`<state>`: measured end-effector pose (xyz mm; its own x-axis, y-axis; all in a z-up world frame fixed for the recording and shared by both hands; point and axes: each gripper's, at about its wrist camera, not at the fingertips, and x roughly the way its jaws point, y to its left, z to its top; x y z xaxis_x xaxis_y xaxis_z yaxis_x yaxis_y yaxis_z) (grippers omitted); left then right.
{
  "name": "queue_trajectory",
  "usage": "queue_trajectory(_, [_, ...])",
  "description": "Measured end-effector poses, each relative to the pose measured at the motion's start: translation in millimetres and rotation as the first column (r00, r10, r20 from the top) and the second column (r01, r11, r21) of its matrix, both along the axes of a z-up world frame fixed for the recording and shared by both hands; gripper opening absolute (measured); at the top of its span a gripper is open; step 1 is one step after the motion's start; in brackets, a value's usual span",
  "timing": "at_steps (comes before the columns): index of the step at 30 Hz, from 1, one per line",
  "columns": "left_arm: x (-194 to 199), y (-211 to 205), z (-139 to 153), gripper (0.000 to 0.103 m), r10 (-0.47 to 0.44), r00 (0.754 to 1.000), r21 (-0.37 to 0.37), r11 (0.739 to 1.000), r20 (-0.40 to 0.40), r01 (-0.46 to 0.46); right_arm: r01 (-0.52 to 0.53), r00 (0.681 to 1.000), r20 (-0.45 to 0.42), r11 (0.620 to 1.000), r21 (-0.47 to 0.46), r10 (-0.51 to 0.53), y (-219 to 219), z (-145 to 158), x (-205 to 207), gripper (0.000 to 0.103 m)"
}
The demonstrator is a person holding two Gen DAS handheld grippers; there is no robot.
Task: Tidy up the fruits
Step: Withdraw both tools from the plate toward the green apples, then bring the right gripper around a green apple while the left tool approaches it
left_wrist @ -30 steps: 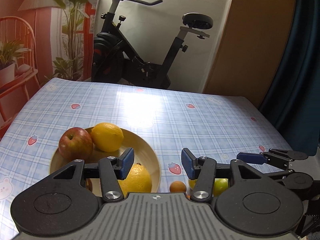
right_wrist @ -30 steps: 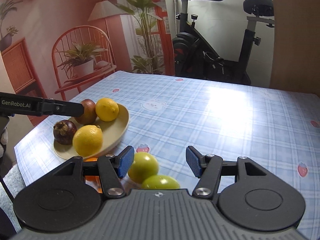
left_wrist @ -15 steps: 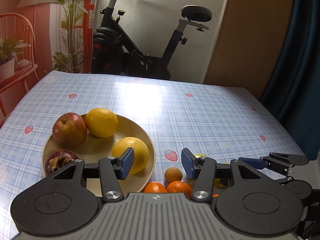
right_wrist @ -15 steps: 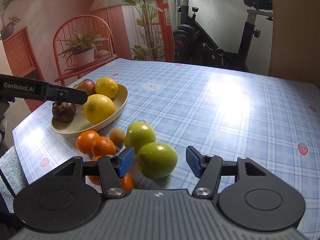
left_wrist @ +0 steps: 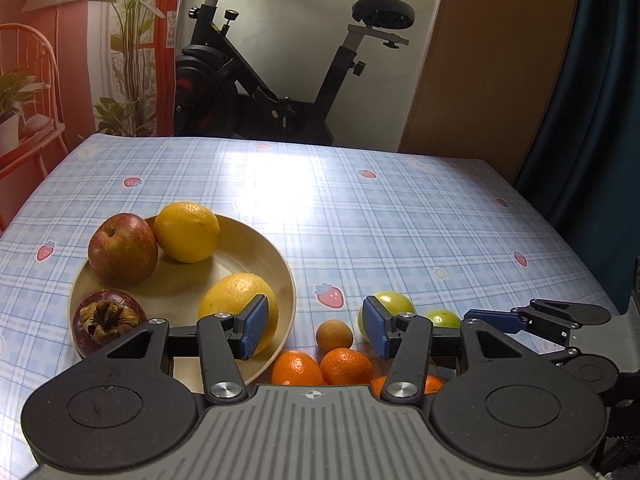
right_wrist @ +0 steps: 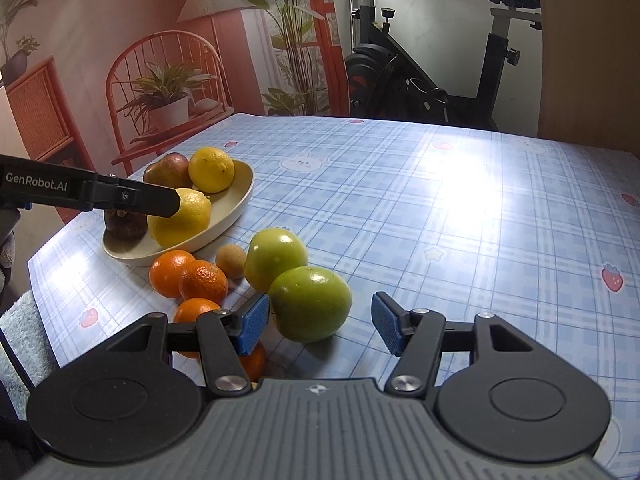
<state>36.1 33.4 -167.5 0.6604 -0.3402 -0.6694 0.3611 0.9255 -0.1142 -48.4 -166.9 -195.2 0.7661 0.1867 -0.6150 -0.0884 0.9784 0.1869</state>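
While both my tongs, left (left_wrist: 312, 330) and right (right_wrist: 318, 322), stand apart and empty, the right frames the near apple (right_wrist: 310, 304) for the plate (right_wrist: 240, 196).

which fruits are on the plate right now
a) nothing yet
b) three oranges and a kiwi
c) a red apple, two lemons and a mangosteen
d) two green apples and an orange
c: the plate holds a red apple, two lemons and a mangosteen; the green apples and oranges lie on the tablecloth beside it.
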Motion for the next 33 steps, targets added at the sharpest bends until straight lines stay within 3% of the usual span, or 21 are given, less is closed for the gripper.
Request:
queue_trajectory(14, [-3,1,0,0.054,-0.017,1.000,-0.003,1.000,-0.008,0.017,-0.001,1.000,0.006,1.000,0.011,0.001,-4,5,-12,0.060])
queue_trajectory(33, [-2,17,3,0.049,0.038,0.999,-0.041,0.998,-0.008,-0.039,-0.019,1.000,0.003,0.999,0.031,0.019,2,9,-19,0.059])
